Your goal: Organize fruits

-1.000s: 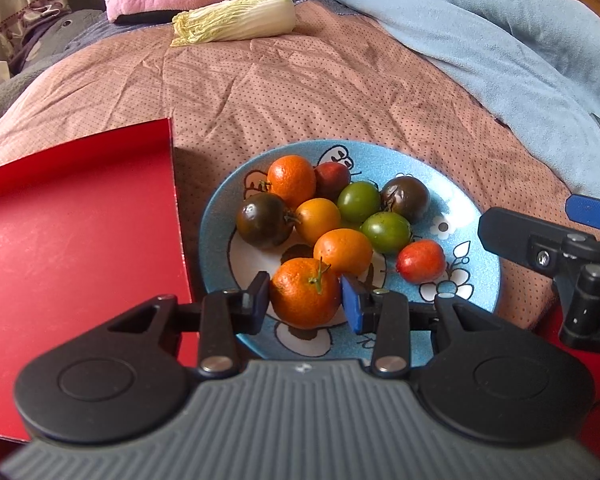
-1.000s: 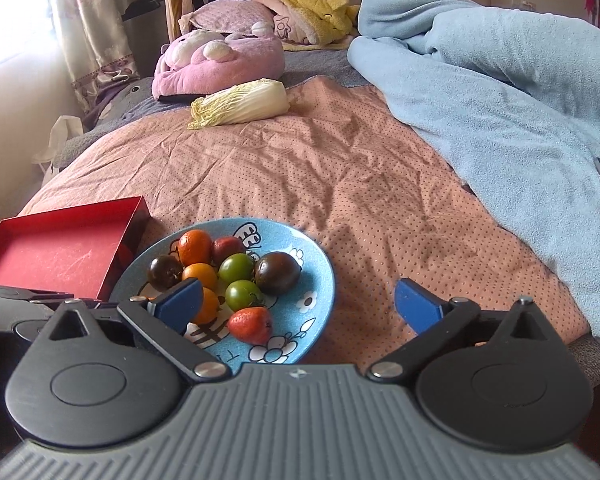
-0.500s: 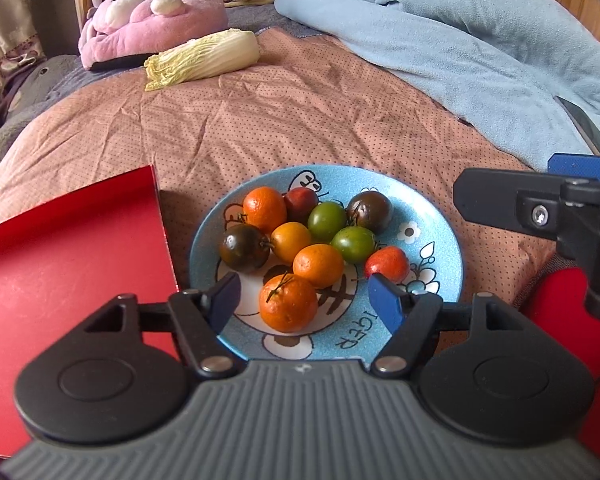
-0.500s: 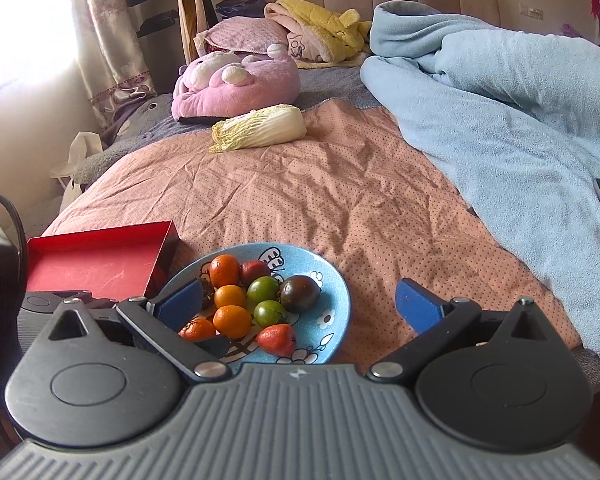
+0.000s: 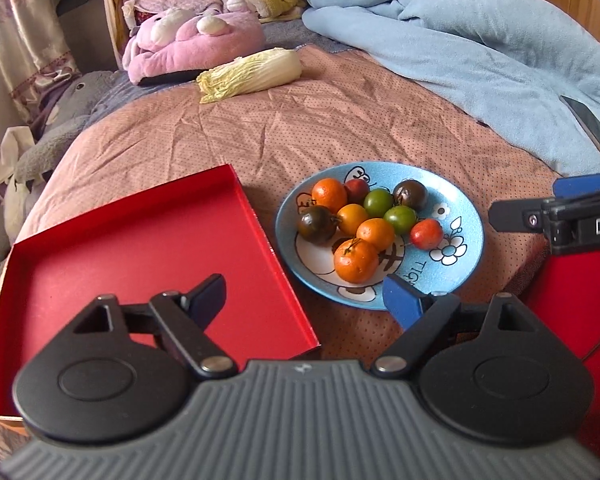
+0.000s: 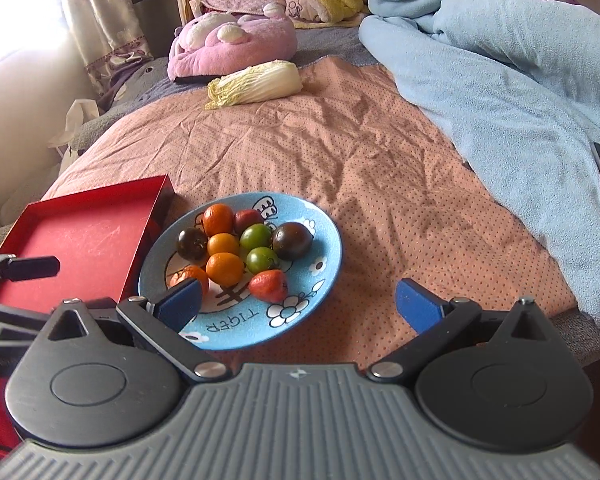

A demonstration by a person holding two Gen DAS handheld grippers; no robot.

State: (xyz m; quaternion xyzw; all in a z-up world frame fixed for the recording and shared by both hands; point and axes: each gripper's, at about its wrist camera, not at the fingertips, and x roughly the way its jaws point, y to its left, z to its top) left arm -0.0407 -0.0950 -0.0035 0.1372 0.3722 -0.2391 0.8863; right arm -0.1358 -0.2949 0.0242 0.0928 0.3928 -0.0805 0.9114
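Note:
A blue plate on the bed holds several small oranges and red, green and dark tomatoes. The nearest orange has a stem. A red tray lies empty to the plate's left. My left gripper is open and empty, raised, straddling the tray's near right corner and the plate's near edge. My right gripper is open and empty above the plate's near edge; its left finger hides part of an orange. It shows at the right of the left wrist view.
A napa cabbage and a pink plush lie at the far end of the bed. A light blue blanket covers the right side, with a phone on it. A second red object is at the near right.
My left gripper has let go of the stemmed orange, opened wide and drawn back and up to the left. The right gripper has stayed open and shifted a little.

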